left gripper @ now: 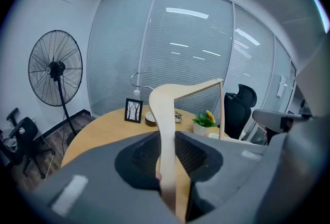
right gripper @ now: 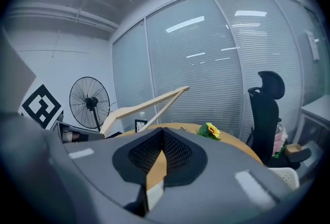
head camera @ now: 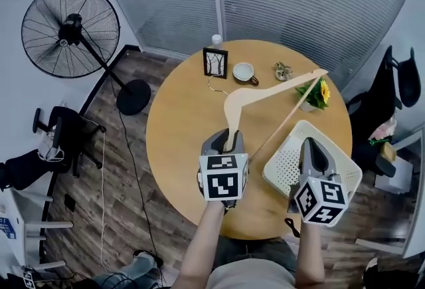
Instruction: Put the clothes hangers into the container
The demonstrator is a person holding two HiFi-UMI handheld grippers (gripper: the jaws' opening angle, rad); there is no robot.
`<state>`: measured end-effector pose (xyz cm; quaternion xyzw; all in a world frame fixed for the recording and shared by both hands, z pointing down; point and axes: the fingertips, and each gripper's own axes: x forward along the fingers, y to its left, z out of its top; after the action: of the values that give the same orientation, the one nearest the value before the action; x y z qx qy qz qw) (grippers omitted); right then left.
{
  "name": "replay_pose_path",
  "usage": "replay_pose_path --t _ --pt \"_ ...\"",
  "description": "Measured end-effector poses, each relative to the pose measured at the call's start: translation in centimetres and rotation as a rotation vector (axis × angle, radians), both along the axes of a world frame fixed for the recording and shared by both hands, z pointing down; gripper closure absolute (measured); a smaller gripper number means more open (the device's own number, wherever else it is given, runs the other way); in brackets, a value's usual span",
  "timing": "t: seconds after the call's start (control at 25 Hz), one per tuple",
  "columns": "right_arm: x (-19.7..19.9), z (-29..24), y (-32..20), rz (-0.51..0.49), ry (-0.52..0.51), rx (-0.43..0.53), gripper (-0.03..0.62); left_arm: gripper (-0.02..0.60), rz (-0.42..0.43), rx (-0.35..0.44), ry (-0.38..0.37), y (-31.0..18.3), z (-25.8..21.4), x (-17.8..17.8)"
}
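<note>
A pale wooden clothes hanger (head camera: 265, 90) with a metal hook (head camera: 216, 85) is held up over the round wooden table (head camera: 179, 135). My left gripper (head camera: 232, 142) is shut on the end of one of its arms. In the left gripper view the hanger (left gripper: 164, 115) rises from between the jaws of the left gripper (left gripper: 167, 174). A white perforated container (head camera: 284, 163) sits at the table's near right edge. My right gripper (head camera: 312, 148) hovers over it, shut with nothing held. The right gripper view shows the right gripper (right gripper: 161, 152) closed and the hanger (right gripper: 144, 106) to its left.
On the far side of the table stand a framed picture (head camera: 215, 62), a cup (head camera: 244, 72), a small ornament (head camera: 283, 71) and a potted sunflower (head camera: 316, 94). A floor fan (head camera: 70, 30) stands at left, a black office chair (head camera: 393, 85) at right, another chair (head camera: 60, 129) at far left.
</note>
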<state>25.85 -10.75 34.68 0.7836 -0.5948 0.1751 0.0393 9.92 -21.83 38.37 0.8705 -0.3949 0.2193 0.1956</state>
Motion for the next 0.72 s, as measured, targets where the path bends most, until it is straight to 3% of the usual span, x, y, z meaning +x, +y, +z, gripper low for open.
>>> replay_pose_path --t 0.72 --pt "11.1 -0.5 13.1 0.330 0.026 -0.009 0.569 0.488 0.270 0.012 0.006 7.4 -0.8 11.9"
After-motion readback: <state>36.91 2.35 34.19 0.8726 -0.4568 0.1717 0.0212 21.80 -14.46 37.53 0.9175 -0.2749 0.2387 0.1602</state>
